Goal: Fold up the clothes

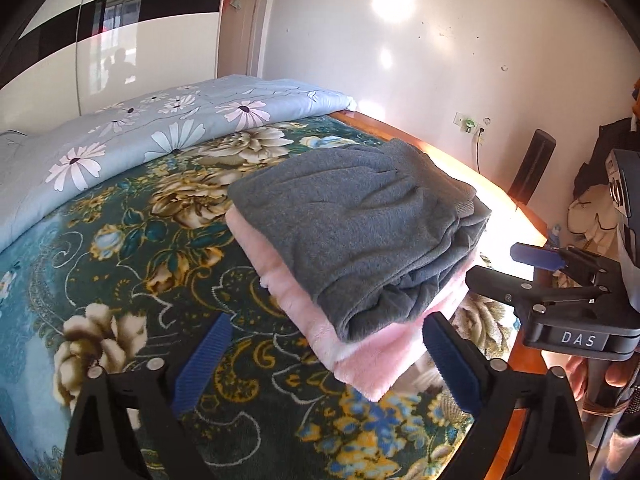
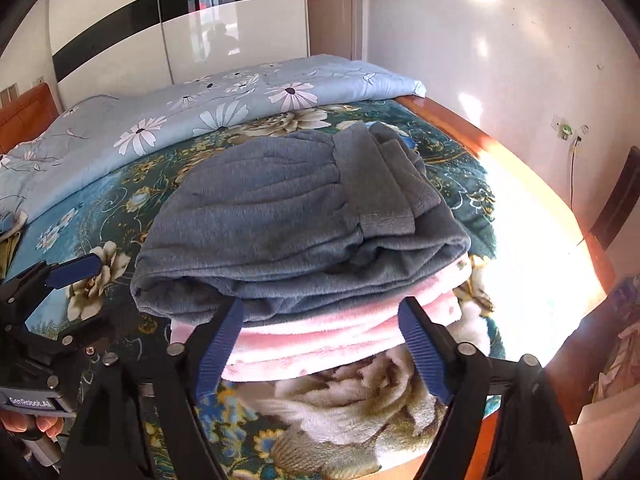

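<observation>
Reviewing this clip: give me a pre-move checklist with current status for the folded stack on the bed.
1. Left gripper open, nothing between its fingers: ok.
2. Right gripper open, not clamping the stack: ok.
3. Grey garment folded, lying on top of the pink garment: ok.
4. Stack edges aligned: not ok; pink sticks out beneath the grey at the near side.
5. Stack fully on the blanket, clear of the bed's wooden edge: ok.
6. More clothes left to fold: cannot tell.
</observation>
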`<state>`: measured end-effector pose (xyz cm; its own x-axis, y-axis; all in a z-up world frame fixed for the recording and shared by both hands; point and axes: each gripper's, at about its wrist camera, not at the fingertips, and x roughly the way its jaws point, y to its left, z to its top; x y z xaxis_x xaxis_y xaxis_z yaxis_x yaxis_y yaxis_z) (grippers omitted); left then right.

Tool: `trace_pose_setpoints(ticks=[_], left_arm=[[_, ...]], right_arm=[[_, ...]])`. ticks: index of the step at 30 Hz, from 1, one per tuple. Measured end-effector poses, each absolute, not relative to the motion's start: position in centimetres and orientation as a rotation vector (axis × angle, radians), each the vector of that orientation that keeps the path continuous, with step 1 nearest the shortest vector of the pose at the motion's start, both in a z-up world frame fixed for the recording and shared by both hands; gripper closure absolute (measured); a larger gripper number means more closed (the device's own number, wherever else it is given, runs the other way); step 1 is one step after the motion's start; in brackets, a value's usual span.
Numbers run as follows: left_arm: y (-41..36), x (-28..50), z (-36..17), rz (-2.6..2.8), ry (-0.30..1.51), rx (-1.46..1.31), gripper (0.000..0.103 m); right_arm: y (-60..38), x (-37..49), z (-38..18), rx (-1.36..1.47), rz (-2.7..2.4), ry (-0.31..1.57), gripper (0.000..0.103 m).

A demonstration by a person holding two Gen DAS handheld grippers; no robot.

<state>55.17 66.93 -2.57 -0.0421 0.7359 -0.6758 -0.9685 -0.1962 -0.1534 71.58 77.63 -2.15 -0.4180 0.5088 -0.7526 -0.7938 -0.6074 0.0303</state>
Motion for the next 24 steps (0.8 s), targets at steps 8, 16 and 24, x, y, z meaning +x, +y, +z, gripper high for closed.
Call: trace_pose_setpoints(ticks=[8, 16, 24], left_arm=[[64.1, 54.8, -1.9, 1.724, 0.402, -0.731, 0.000], [61.4, 54.2, -0.7, 1.803, 0.372, -0.700, 0.000], [59.7, 54.3, 0.5, 1.822, 0.388, -0.700, 0.000]], right_arm=[[73.9, 71.5, -1.1, -0.885, 2.047, 0.380, 0.000], [70.8, 70.9, 0.5, -0.852, 2.021, 0.298, 0.000], [68.7, 70.2, 1.0, -0.883, 2.005, 0.325, 0.000]])
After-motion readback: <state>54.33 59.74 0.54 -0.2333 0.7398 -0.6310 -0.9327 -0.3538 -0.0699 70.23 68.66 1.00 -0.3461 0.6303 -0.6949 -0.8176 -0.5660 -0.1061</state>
